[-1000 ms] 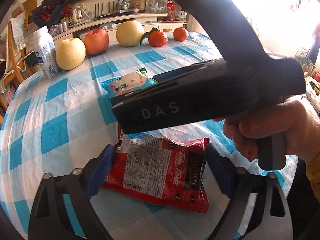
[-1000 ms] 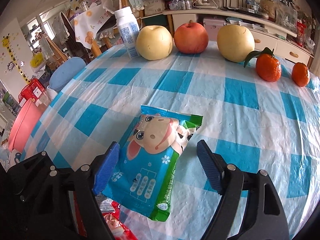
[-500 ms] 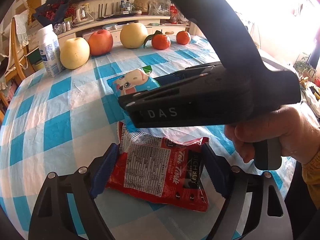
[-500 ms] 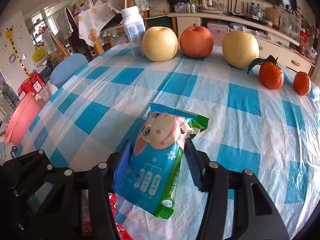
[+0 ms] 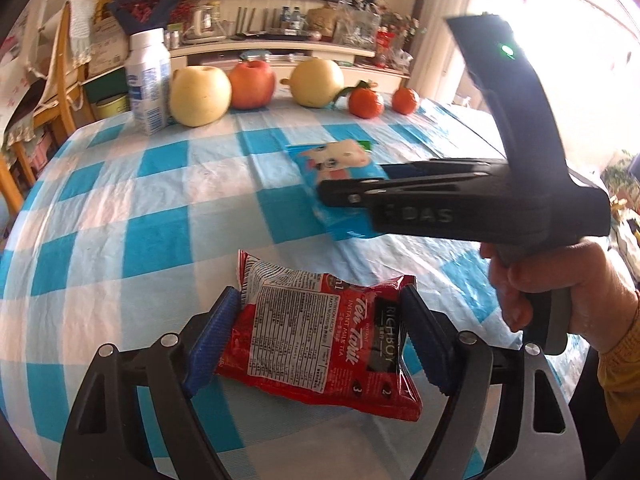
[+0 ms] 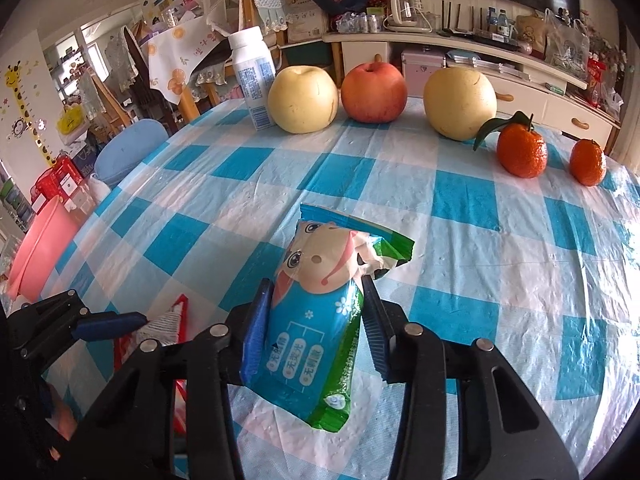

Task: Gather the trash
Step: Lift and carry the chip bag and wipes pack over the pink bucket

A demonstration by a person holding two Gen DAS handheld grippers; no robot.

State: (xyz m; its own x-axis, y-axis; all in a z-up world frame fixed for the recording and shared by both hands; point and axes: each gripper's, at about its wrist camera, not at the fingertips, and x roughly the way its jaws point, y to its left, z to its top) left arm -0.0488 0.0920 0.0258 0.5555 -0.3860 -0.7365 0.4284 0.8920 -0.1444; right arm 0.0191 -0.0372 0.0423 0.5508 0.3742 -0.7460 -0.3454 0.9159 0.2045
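A red milk-tea packet lies on the checked tablecloth between the blue pads of my left gripper. The jaws are closed in on its two sides and touch it. My right gripper is shut on a blue wet-wipe pack with a cartoon cow, squeezed and lifted at its front. In the left wrist view the right gripper's black body hovers over that blue pack. The red packet's corner shows at lower left in the right wrist view.
At the table's far edge stand a white bottle, two pale pears, a red apple and two tangerines. A pink basin and blue stool stand left of the table.
My right gripper closed on the blue pack and began lifting it. My left gripper narrowed around the red packet until its pads touch it.
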